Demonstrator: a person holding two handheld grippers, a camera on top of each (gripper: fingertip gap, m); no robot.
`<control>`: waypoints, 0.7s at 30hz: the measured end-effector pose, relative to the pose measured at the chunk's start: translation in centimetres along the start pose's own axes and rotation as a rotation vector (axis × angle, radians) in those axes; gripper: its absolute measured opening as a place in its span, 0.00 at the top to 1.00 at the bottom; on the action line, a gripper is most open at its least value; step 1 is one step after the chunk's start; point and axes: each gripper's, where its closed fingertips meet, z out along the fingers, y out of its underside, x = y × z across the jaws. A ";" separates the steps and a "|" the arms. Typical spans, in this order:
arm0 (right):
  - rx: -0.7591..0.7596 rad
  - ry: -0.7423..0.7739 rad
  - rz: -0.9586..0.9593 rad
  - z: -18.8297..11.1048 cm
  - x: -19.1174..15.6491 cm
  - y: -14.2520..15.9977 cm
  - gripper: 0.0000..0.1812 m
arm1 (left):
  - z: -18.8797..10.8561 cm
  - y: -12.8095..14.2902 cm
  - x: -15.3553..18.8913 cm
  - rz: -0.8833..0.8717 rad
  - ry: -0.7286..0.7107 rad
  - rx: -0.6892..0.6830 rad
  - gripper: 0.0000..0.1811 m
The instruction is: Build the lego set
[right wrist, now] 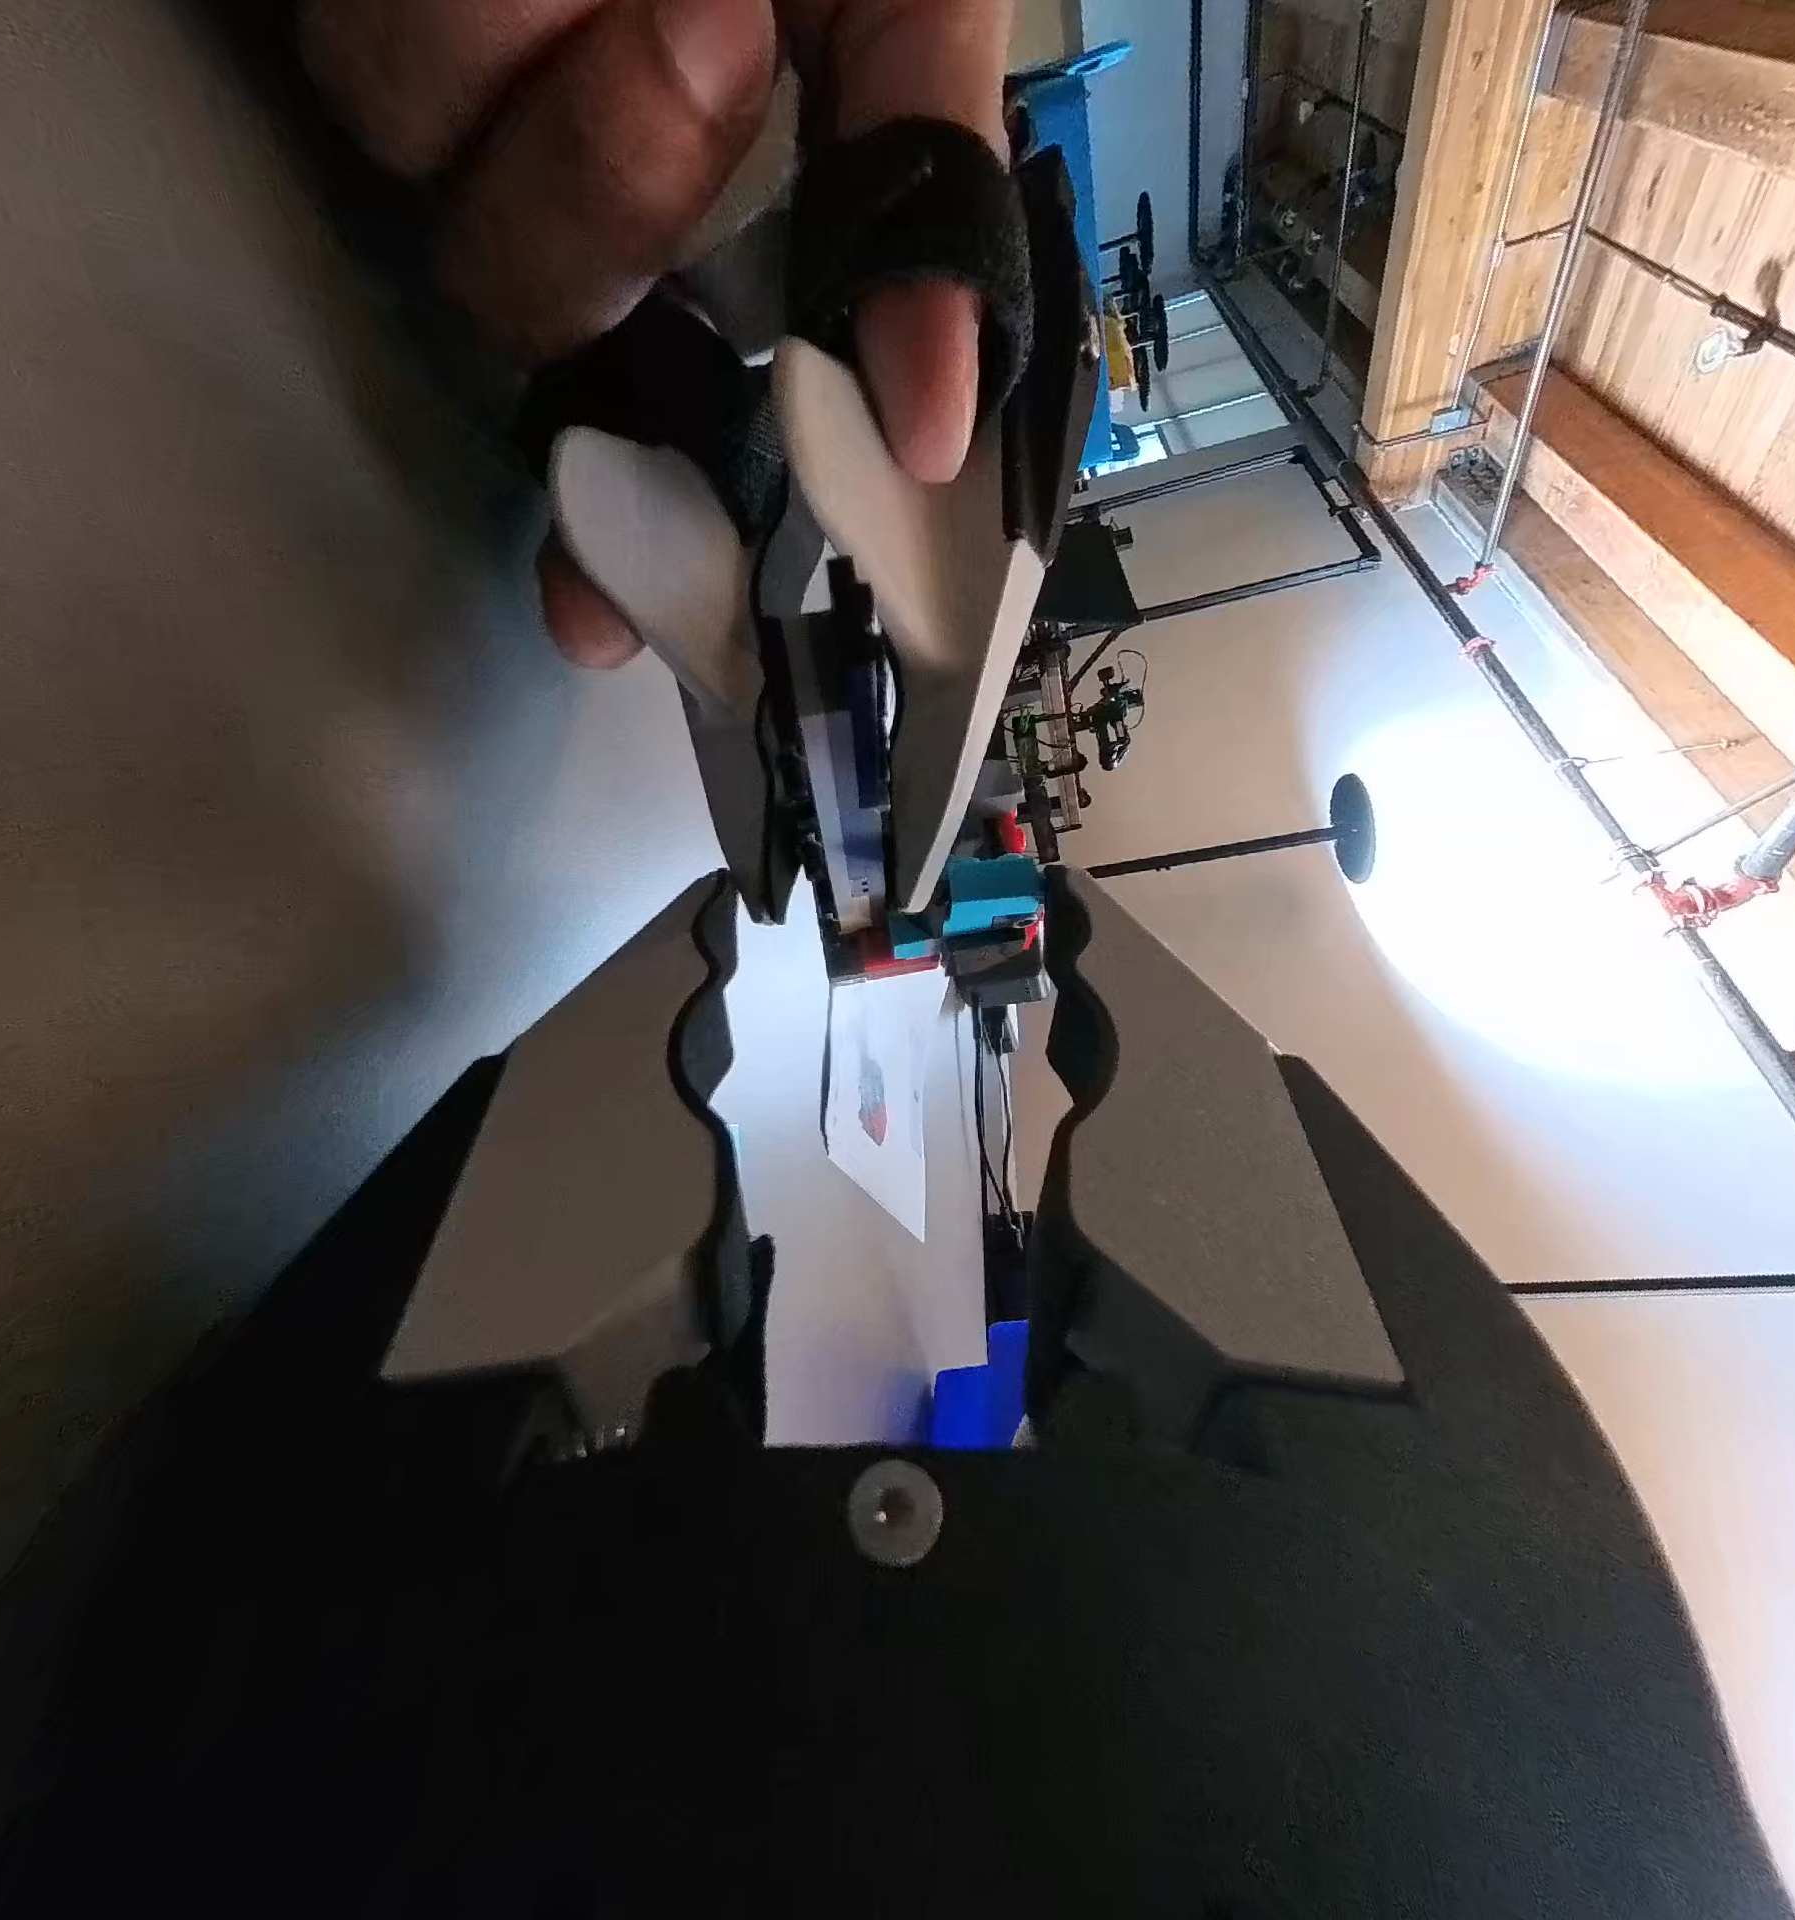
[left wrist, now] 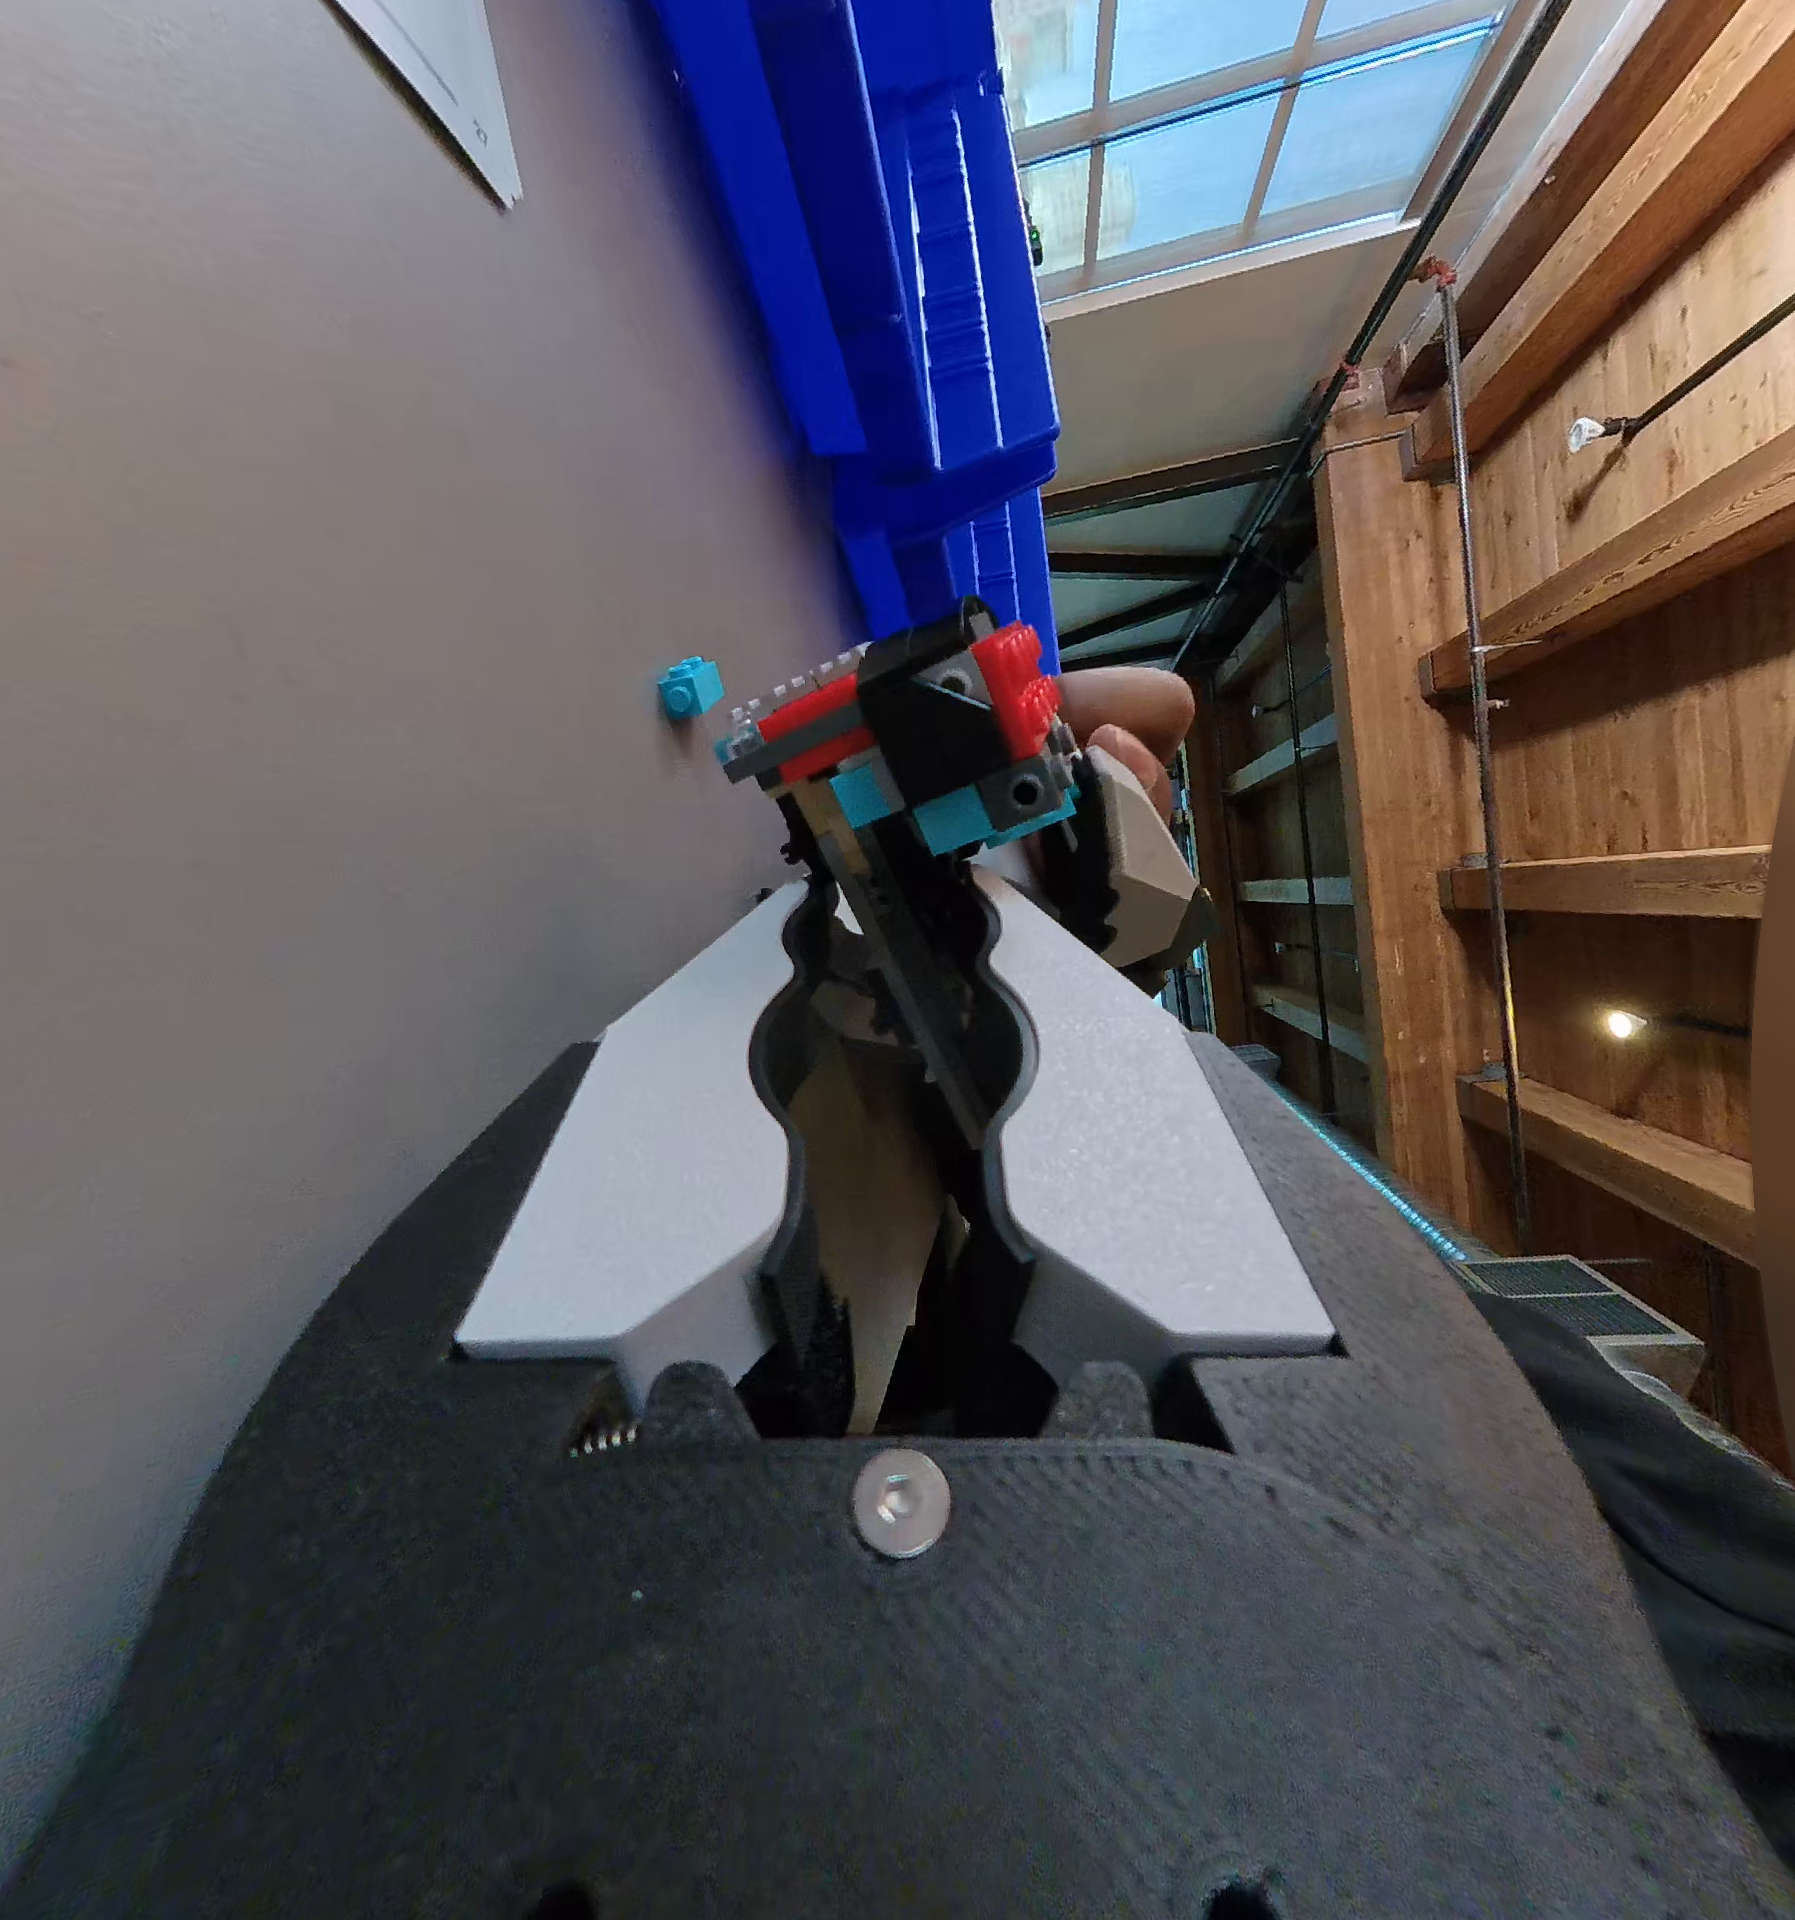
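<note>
The left gripper [left wrist: 898, 914] is clamped on the lego model [left wrist: 903, 738], holding it up off the table [left wrist: 249, 727]. The right gripper [right wrist: 888, 894], jaws apart, sits at the model's teal end. 1 loose teal brick [left wrist: 687, 688] lies by the blue bins [left wrist: 903, 312].

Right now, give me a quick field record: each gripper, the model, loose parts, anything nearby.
left gripper: shut on lego model
lego model: partly built; red, black, teal, grey; held off the table
right gripper: open, tips at the model's teal end, not clamped
loose teal brick: on the table, apart from the model
blue bins: behind the model
instruction sheet: on the table
</note>
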 end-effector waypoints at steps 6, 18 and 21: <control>-0.013 0.009 -0.027 0.0 0.2 0.3 0.68 | -0.1 -0.2 0.0 0.000 -0.002 0.012 0.87; -0.052 -0.030 -0.127 -0.1 0.5 0.8 0.72 | 0.0 -0.2 -0.2 0.031 -0.027 0.017 0.88; -0.053 -0.025 -0.136 -0.1 0.9 0.8 0.75 | 0.0 -0.2 -0.2 0.049 -0.034 0.021 0.87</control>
